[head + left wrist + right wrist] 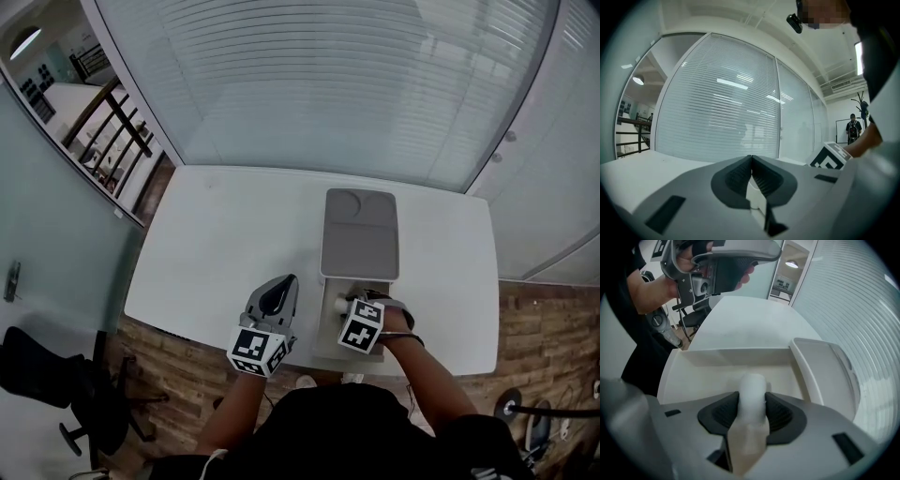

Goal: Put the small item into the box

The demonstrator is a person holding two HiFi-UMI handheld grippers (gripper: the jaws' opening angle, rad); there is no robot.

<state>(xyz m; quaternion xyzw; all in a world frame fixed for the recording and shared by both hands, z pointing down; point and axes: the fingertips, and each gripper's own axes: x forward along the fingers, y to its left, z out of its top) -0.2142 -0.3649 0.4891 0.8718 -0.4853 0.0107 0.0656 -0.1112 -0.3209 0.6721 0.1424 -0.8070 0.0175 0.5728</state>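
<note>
A small white cylinder (752, 392) is pinched between the dark pads of my right gripper (752, 404), which is shut on it. It hangs over the open white box (693, 376), whose lid (829, 371) lies flat beyond it. From the head view the cylinder (336, 303) pokes out left of the right gripper (349, 300), above the box (323, 345) at the table's near edge; the grey lid (360, 234) stretches away behind. My left gripper (279, 292) hovers left of the box. Its jaws (751, 164) are shut with nothing in them.
The white table (225, 244) stands against a glass wall with blinds (328, 84). A black office chair (56, 384) sits on the floor at the left. The left gripper (722, 258) and a hand show at the top of the right gripper view.
</note>
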